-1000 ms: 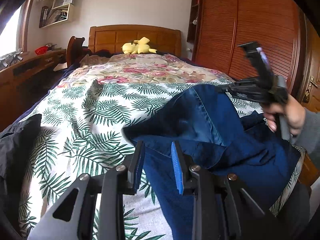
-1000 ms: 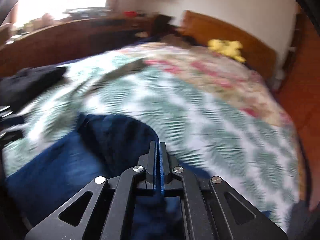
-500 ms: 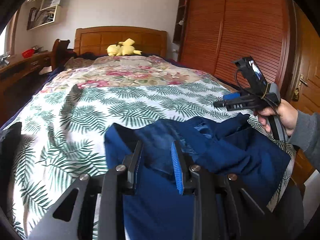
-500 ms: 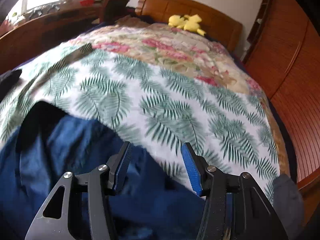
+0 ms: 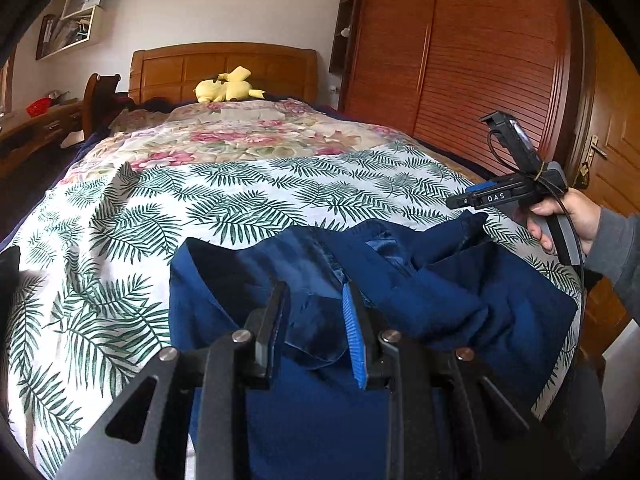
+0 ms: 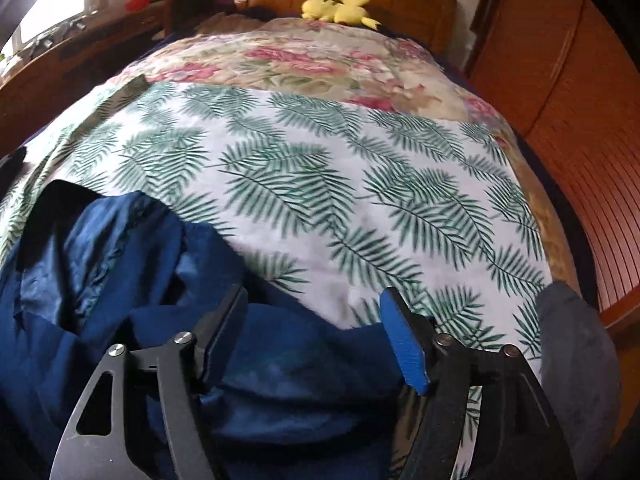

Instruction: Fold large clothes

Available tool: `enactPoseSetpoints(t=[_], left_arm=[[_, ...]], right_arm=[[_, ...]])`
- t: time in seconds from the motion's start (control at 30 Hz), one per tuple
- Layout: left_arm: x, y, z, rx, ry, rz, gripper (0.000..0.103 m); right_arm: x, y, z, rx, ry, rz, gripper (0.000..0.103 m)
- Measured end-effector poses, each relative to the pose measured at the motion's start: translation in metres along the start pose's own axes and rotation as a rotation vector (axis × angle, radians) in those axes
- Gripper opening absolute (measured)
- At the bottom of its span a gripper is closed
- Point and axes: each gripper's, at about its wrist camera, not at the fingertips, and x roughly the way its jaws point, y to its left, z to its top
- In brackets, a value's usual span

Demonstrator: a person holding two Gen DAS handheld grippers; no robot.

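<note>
Both the left gripper (image 5: 314,304) and right gripper (image 6: 316,320) are hovering with fingers spread over a crumpled blue garment (image 5: 460,300) lying on a palm-print bedspread (image 5: 248,200), a yellow plush toy (image 5: 226,88) resting by the headboard (image 5: 224,66).

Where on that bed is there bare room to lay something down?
The palm-leaf sheet lies bare between the crumpled blue garment and the floral quilt. The near edge is crowded by the garment, the headboard end by a yellow plush toy.

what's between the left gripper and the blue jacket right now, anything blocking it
Nothing visible. The left gripper is open with the blue jacket directly under and between its fingers. The right gripper, also open, hangs over the jacket's far side, clear of the left one.
</note>
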Motion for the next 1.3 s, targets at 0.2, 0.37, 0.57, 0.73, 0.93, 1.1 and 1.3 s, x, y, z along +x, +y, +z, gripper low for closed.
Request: enactPoseSetpoints(t=[0.2,0.37,0.57,0.73,0.93,1.1,1.3], left_arm=[[0.005,0.002,-0.002,0.000,0.017,0.004,0.025],[0.005,0.003,-0.003,0.000,0.024,0.002,0.025],[0.005,0.003,-0.003,0.000,0.024,0.002,0.025],[0.005,0.004,-0.005,0.002,0.030,0.004,0.025],[0.006,0.005,-0.006,0.002,0.034,0.008,0.025],[0.002,0.007,-0.005,-0.005,0.023,0.015,0.025],[-0.004,0.016,-0.004,-0.017,0.014,0.025,0.025]], right_arm=[[0.030,-0.010,-0.012,0.079,0.110,0.113,0.071],[0.046,0.002,-0.032,0.053,0.180,0.143,0.071],[0.046,0.007,-0.041,0.045,0.188,0.185,0.062],[0.054,0.011,-0.047,0.034,0.198,0.172,0.053],[0.038,0.029,-0.041,-0.075,0.127,0.145,0.006],[0.009,0.047,-0.001,-0.121,-0.041,0.084,0.006],[0.007,0.086,0.051,-0.188,-0.140,0.053,0.005]])
